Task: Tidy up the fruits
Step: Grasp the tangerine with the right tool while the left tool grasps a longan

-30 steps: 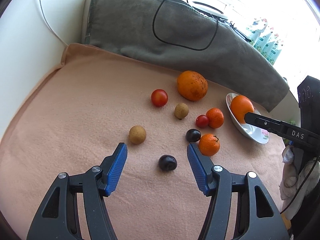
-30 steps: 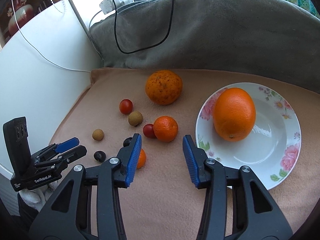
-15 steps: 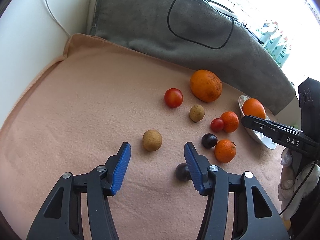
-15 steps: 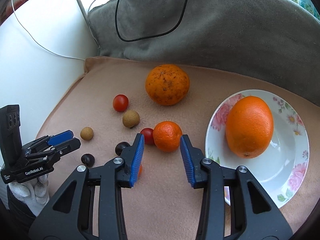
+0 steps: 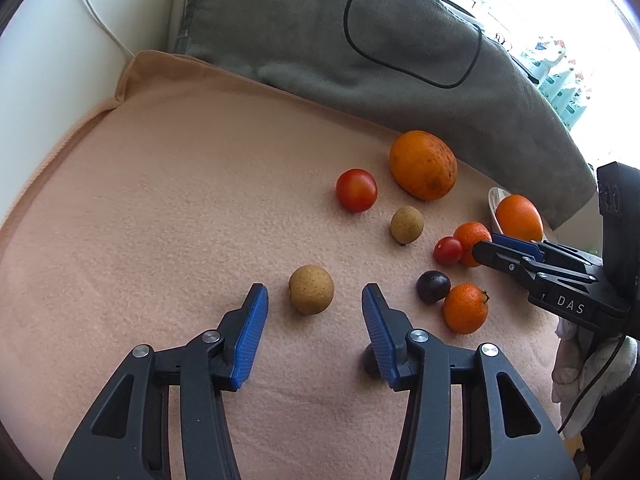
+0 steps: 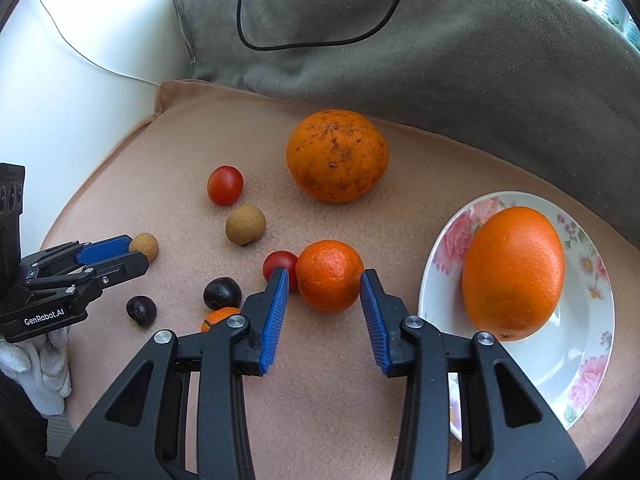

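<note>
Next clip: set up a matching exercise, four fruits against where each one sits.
Fruits:
1. smooth large orange
2. speckled large orange
3. small mandarin
4. tan round fruit

Places:
A. between the left gripper's fingers, untouched
B. on the floral plate
C. on the cloth nearest the grey blanket
D. between the right gripper's fingers, beside a cherry tomato

Pairs: 1-B, 2-C, 3-D, 4-A
</note>
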Motion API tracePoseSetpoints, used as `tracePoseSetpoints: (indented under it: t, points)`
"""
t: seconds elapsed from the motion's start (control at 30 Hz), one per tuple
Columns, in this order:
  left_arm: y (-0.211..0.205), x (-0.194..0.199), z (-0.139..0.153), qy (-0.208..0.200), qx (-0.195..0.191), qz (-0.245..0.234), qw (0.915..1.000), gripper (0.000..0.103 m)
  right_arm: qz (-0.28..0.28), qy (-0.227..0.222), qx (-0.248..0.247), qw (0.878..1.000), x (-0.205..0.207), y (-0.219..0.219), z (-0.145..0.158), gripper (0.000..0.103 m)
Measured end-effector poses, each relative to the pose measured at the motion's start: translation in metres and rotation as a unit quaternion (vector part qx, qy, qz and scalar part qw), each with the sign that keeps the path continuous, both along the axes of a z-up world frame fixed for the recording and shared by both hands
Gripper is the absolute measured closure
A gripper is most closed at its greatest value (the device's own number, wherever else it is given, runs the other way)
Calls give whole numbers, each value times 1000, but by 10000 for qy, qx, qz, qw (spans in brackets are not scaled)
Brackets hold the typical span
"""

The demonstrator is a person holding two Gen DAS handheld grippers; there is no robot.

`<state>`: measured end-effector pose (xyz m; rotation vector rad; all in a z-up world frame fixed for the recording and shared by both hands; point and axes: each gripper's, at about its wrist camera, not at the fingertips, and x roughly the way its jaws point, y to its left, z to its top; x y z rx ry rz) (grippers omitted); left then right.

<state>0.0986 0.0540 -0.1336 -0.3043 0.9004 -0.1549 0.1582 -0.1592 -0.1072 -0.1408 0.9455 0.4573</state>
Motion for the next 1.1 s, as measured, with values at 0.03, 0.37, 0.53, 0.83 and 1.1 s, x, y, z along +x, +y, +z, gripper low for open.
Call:
tracePoseSetpoints:
  t: [0.03, 0.37, 0.53, 0.83, 1.1]
  points:
    - [0, 1, -1, 12, 4, -3, 10000, 56, -14, -13, -39, 10000, 1, 1, -1, 69]
    - [-5, 6, -3, 53, 149, -24, 9999, 73, -8, -38, 45, 10000, 5, 1, -2, 70]
    - [-4, 5, -4, 46, 140, 2, 9999, 80, -56, -13, 177, 9998, 4, -5, -1, 71]
    - [-2, 0, 1, 2, 52, 48, 10000, 80, -111, -87, 363, 9992, -5, -16, 8, 74]
    - [-6, -3, 4, -63, 47, 3, 10000, 80, -20, -130, 224, 9997, -10, -12, 9, 75]
